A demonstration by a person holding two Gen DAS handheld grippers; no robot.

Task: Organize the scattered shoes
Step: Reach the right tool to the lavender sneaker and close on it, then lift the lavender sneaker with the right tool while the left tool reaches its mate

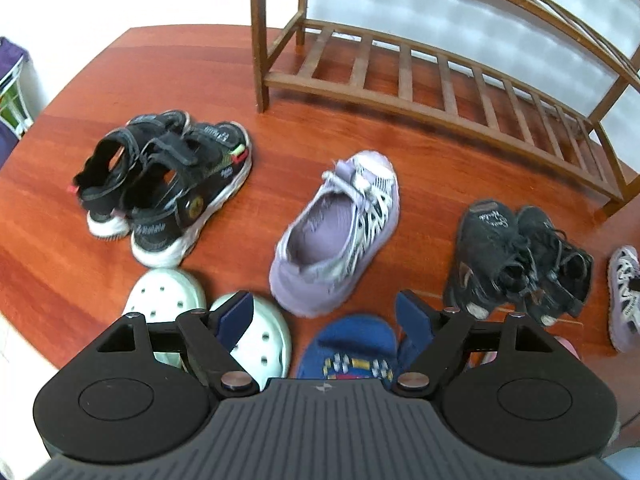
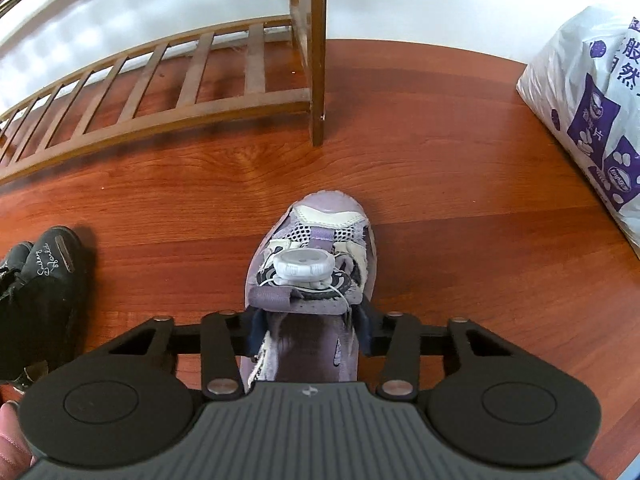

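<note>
Here, the right gripper (image 2: 308,330) grips a lilac mesh sneaker with a white dial (image 2: 310,256) on the red wooden floor (image 2: 440,208), near the brown slatted shoe rack (image 2: 160,80). The left gripper (image 1: 326,316) is spread wide, holding nothing, above 1 matching lilac sneaker (image 1: 336,232).

A home entryway is showing itself: children's shoes (image 1: 336,232) are lying scattered over a red wooden floor (image 1: 360,128), a slatted wooden shoe rack (image 1: 440,76) standing at twelve o'clock against a white wall.
</note>
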